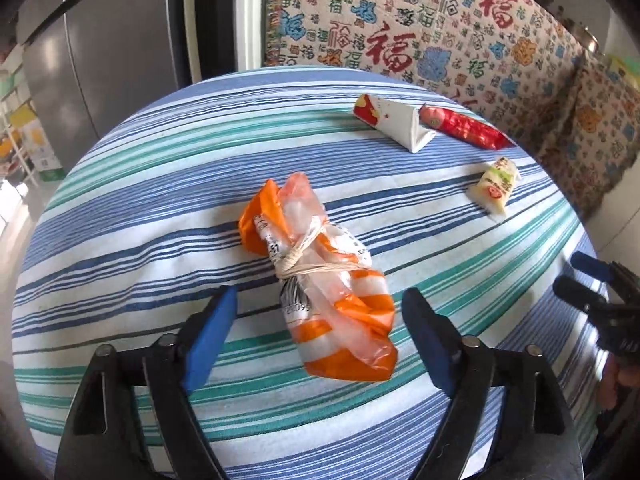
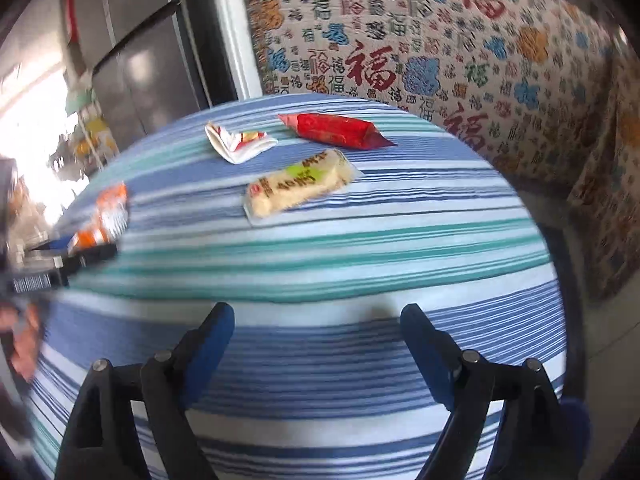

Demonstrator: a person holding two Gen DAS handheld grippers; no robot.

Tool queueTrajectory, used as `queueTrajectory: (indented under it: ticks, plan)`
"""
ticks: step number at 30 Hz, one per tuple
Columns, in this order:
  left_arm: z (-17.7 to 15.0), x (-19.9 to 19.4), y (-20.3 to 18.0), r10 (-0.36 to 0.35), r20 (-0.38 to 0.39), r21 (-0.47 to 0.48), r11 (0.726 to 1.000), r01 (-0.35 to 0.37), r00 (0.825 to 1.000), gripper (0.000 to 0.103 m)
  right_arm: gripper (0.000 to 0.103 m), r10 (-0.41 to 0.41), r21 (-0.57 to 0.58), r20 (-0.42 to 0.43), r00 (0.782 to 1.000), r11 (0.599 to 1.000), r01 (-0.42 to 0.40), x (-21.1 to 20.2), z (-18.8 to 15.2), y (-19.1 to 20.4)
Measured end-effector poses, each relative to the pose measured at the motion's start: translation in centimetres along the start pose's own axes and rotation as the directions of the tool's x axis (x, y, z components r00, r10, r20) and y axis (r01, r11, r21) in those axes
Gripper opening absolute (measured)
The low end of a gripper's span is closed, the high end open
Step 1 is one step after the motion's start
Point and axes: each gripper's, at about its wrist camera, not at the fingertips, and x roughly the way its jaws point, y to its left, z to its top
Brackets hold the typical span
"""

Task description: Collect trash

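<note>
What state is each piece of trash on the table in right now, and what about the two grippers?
Orange and white bag: crumpled, tied with string, lying on the striped tablecloth between the open jaws.
White folded carton: flattened, lying loose.
Red wrapper: lying flat, untouched.
Yellow snack packet: lying flat, seemingly sealed.
Left gripper: open, holding nothing.
Right gripper: open, empty, over bare cloth.
</note>
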Motion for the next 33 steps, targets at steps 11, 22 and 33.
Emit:
queueTrajectory:
  ticks: [11, 22, 33]
  plan:
    - [0.3, 1.3, -0.3, 0.066, -0.023, 0.063, 0.996, -0.064, 0.998, 0.103, 0.076, -0.266, 0.118, -0.045, 0.963, 0.956, 0.270, 8.6, 8.0, 5.1]
    - [-0.6, 0.1, 4.4, 0.089, -0.041, 0.034, 0.996, -0.088, 0.995, 0.103, 0.039, -0.173, -0.168, 0.019, 0.985, 0.970, 0.173, 2.1, 1.5, 0.4]
    - [0.2, 0.9, 4.5, 0.090, -0.019, 0.019, 0.996, -0.089, 0.996, 0.103, 0.103, -0.166, -0.002, -0.049, 0.985, 0.986, 0.166, 3.4, 1.7, -1.1]
